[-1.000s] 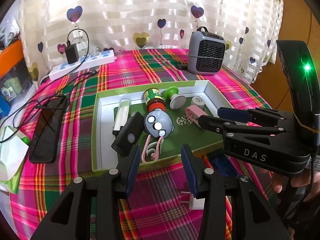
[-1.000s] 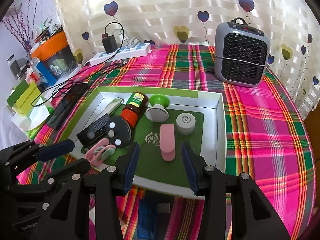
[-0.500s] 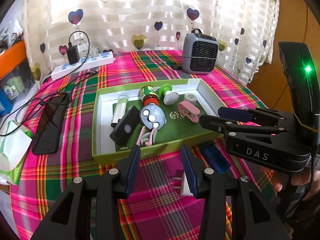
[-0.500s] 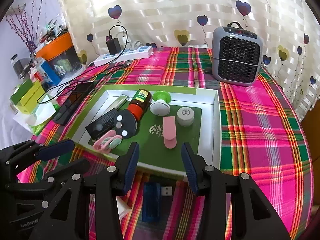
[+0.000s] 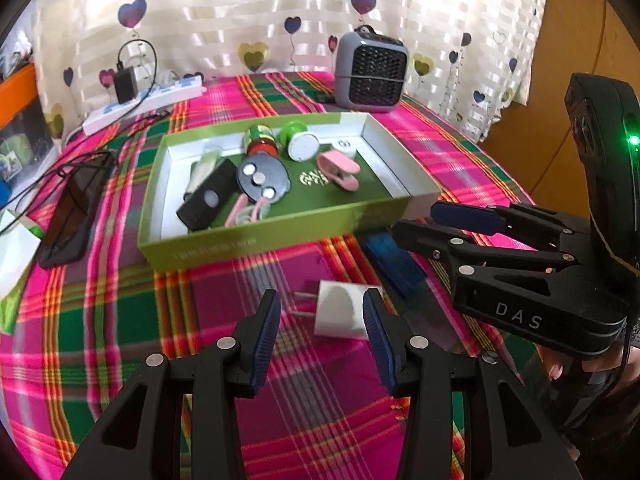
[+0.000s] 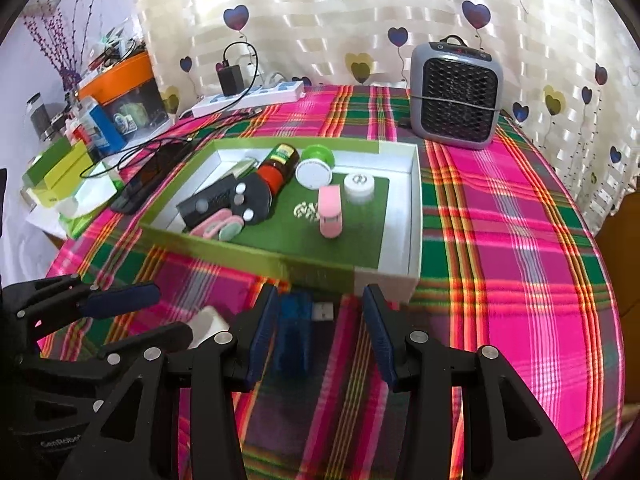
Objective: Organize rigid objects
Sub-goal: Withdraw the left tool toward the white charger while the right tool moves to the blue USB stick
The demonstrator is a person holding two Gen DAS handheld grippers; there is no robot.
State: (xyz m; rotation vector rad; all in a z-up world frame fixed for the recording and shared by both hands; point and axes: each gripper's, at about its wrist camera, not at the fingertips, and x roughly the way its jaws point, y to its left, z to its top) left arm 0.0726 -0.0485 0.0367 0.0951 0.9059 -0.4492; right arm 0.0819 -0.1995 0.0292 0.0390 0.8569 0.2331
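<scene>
Two items remain outside box (image 5: 280, 236), on table: plug (image 5: 340, 312) framed by open left claw (image 5: 320, 320); blue stick (image 6: 294, 332) between open right claw (image 6: 320, 320). Step: pickup. Next: lower, close.

Both grippers drew back, seemingly; left gripper (image 5: 320, 332) opened slightly

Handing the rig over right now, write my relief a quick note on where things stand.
Left gripper: open, white plug adapter between its jaws, ungripped.
Right gripper: open, over the blue USB stick, ungripped.
Both items lie on the tablecloth just in front of the green box.
Done: the pink clip, bottle and other small items are in the box.
Left: adapter and stick.
</scene>
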